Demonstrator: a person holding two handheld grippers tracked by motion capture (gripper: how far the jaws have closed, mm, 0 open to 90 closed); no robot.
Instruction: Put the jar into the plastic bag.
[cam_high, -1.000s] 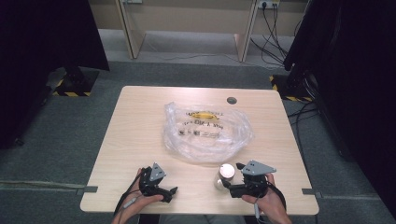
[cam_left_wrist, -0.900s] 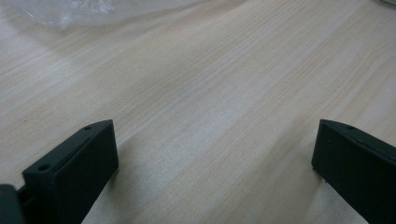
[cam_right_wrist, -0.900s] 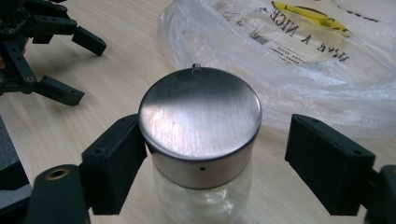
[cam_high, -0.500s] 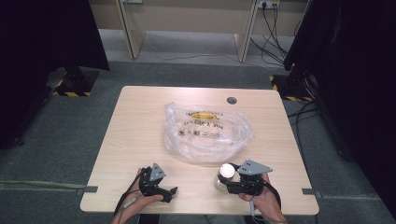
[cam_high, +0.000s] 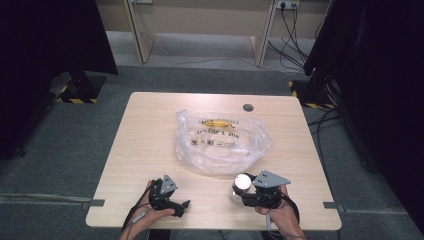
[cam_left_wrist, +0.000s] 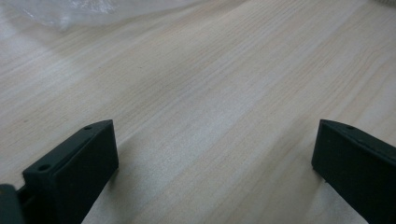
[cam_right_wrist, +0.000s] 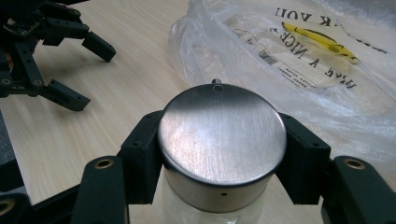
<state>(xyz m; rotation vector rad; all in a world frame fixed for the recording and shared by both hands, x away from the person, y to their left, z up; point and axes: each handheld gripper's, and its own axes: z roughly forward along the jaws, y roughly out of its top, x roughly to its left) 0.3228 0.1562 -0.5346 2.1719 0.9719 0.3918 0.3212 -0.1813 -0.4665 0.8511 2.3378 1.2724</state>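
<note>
A: Biggest first: what does the counter (cam_high: 150, 130) carry?

B: A crumpled clear plastic bag (cam_high: 222, 142) with dark print and a yellow mark lies about at its middle. Everything else sits on the person's side of that bag.

A: And the grippers?

B: The left gripper (cam_high: 172, 207) is well off the bag's near left corner, low over the wood, its fingers (cam_left_wrist: 77, 168) spread wide with bare counter between them. The right gripper (cam_high: 239, 189) is just beside the bag's near edge. Its fingers (cam_right_wrist: 142, 149) have just been closing and now press from both sides on the jar's cap.

A: Describe the jar (cam_right_wrist: 219, 186).

B: It stands upright just short of the bag's near edge, long axis vertical, cap pointing up. In the high view the cap (cam_high: 243, 181) is a pale round disc. Close up it is brushed silver metal with fine scratch lines, a tiny knob at its far rim and a small hole in its side wall. Below it the body looks clear or frosted; I cannot tell what is inside.

A: Does it touch the bag?

B: I cannot tell; they are very close.
</note>
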